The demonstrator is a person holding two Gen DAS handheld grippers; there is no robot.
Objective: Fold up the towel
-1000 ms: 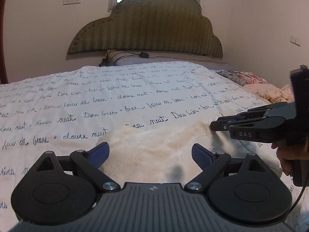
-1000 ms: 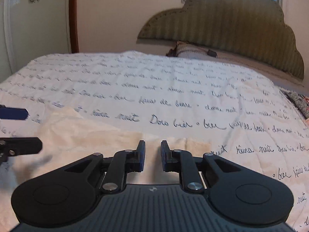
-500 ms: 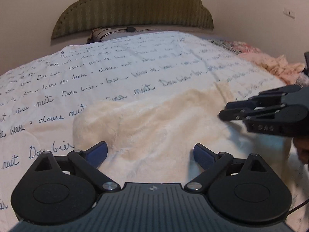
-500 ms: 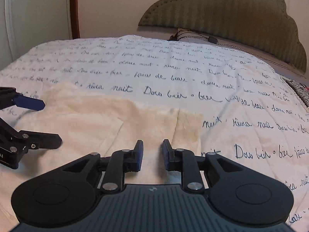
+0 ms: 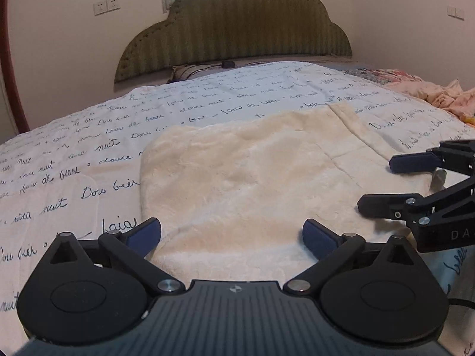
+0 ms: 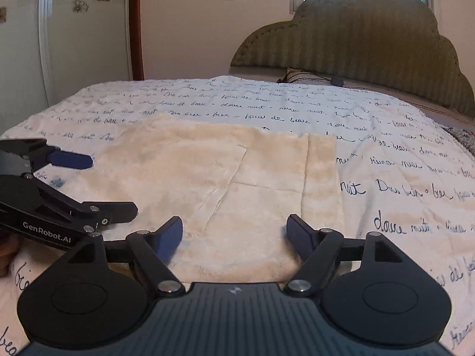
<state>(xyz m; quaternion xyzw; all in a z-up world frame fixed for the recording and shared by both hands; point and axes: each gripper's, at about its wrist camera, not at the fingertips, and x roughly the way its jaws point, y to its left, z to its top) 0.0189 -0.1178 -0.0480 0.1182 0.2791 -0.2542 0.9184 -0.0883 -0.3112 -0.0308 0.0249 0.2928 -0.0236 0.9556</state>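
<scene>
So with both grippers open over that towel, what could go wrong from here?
1. The towel is already folded, with stacked edges near the right hand-held gripper; a pinch might catch only the top layer, undoing the fold.
2. The bedspread under it is soft and loose, so the left hand-held gripper could grab it along with the towel.

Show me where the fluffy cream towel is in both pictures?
Left wrist view: the towel fills the middle, ahead of the open left tongs.
Right wrist view: the towel lies centre-left, ahead of the open right tongs.
Shared landmark: the green headboard behind the bed.
</scene>
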